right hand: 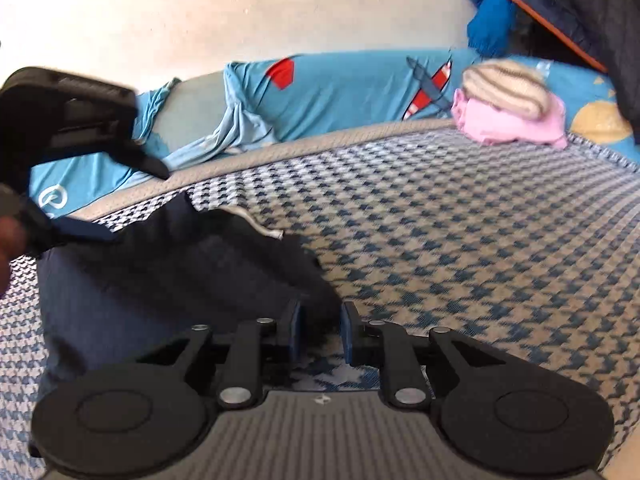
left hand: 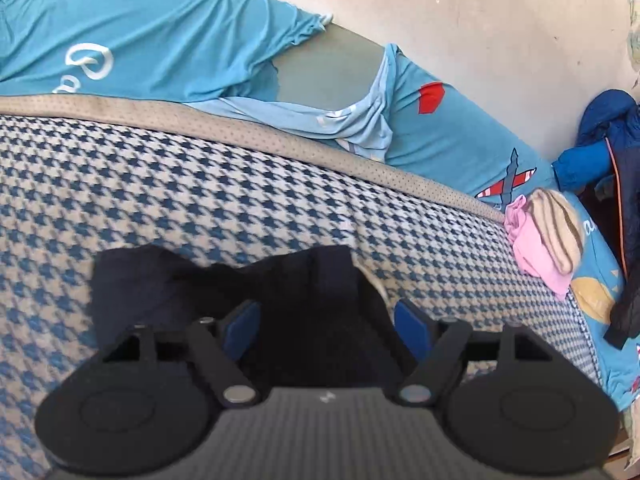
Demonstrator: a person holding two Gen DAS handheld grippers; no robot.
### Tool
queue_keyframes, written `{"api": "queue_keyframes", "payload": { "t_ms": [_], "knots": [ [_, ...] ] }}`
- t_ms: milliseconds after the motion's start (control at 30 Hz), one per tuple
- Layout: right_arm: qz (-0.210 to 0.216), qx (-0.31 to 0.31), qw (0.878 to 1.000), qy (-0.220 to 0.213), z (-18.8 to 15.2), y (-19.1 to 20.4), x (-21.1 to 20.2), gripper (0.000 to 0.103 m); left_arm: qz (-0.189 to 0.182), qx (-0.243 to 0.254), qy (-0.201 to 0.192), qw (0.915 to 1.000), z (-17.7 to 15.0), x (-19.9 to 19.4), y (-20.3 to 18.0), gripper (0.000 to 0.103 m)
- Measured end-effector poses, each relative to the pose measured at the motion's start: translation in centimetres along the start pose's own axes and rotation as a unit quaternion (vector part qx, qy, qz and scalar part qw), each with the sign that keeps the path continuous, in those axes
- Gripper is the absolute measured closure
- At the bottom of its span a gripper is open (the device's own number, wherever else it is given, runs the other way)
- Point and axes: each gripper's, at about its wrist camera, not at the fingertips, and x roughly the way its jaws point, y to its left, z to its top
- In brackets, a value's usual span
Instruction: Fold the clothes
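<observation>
half the dark garment (right hand: 160, 264) behind hand-held gripper (right hand: 320, 330)

Right gripper (right hand: 321, 332) is held low over the houndstooth cover (right hand: 460, 240), jaws slightly parted at the dark garment (right hand: 168, 276) edge (grip unclear). Left gripper (right hand: 72, 120) is seen blurred, upper left.

White cursive lettering on the blue sheet (left hand: 132, 36) starts w/ what looks like "Pa", rest cut off by the mat edge (too partial to read a word). A further white letter fragment shows on the sheet near the folded clothes, approx. "a". No other legible text, nos. or brands.
</observation>
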Motion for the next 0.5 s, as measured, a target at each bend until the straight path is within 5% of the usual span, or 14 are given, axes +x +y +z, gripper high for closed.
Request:
{"api": "queue_keyframes", "payload": {
  "t_ms": [200, 500],
  "knots": [
    [0.015, -0.006, 1.000, -0.012, 0.7, 0.0, -0.3, 0.085, 0.020, 0.016, -0.008, 0.9996, -3.3, -3.6, 2.3, 0.026],
    [0.051, -0.033, 0.998, -0.021, 2.7, 0.7, 0.3, 0.081, 0.037, 0.023, 0.028, 0.9986, -6.4, -4.4, 4.8, 0.026]
  ]
}}
